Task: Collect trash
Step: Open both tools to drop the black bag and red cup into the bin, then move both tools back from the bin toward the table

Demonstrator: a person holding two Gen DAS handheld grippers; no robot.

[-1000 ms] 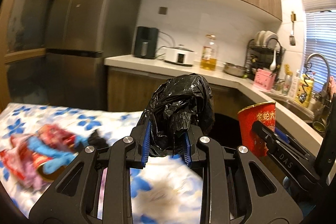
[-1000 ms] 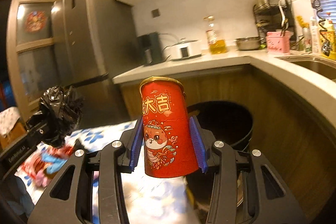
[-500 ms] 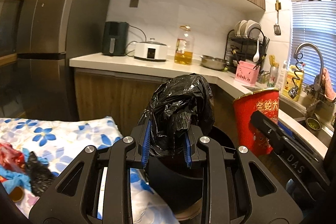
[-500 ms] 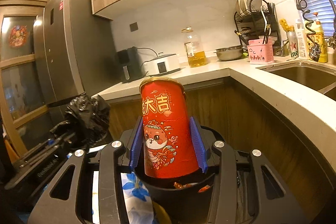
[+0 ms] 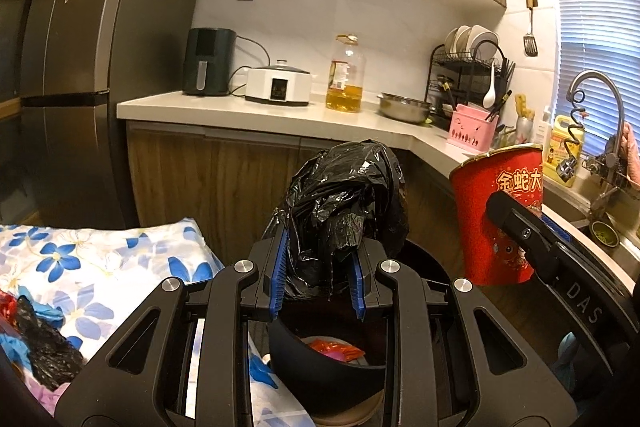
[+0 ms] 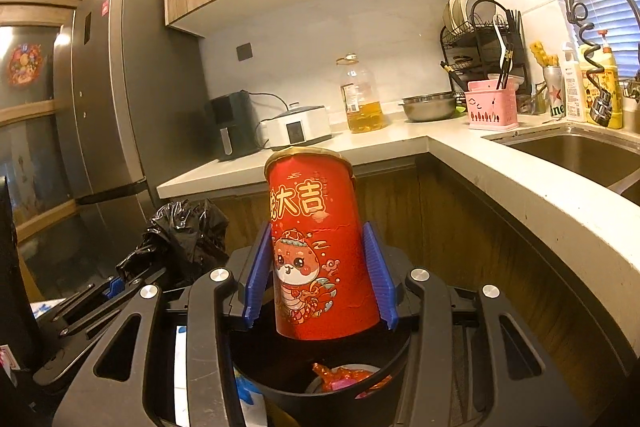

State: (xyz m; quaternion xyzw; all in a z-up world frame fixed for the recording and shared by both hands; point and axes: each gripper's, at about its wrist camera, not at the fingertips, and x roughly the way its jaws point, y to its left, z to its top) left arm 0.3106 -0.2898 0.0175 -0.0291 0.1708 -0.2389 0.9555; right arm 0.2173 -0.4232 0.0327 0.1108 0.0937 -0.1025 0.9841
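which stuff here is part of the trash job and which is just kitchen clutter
Job:
- black bag, in left tool
- red cup, in right tool
- bin
- wrappers on the floral cloth

Clutter:
- oil bottle
- air fryer
- steel bowl
- dish rack

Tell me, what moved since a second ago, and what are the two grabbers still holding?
Both grabbers moved away from the flowery tablecloth to above the black bin, which now sits right under them with red wrappers inside. Nothing was picked up or dropped. The left gripper stays clamped on the black plastic bag, and the right gripper stays clamped on the red paper cup.
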